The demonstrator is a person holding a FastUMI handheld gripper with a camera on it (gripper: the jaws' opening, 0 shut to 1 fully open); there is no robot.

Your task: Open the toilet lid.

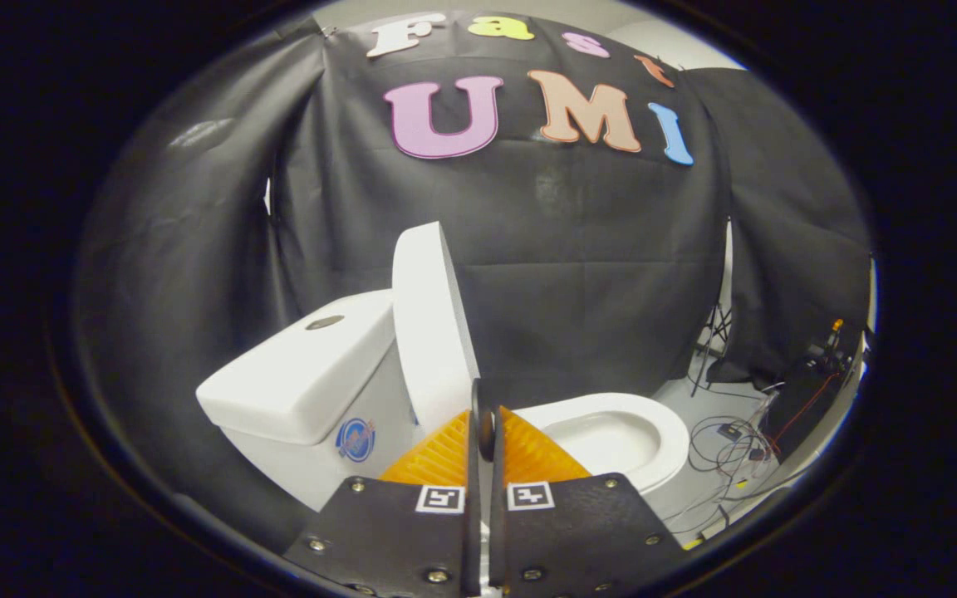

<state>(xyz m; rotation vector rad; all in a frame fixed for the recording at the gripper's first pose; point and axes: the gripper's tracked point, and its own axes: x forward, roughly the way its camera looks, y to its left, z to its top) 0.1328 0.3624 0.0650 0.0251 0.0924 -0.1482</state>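
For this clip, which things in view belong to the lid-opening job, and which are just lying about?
Part of the job:
- toilet lid, standing raised against the tank
- toilet seat, down on the bowl
- gripper, fingers closed together in front of the lid's lower edge, holding nothing

Just lying about:
- toilet tank
- loose cables on the floor
- stand legs

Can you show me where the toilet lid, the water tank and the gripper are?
White oval toilet lid (431, 332): gripper view, middle of its raised, upright face.
White boxy ceramic water tank (300, 378): gripper view, on its flat top cover.
Gripper (485, 415): gripper view, between its closed fingertips, just before the lid's lower edge.
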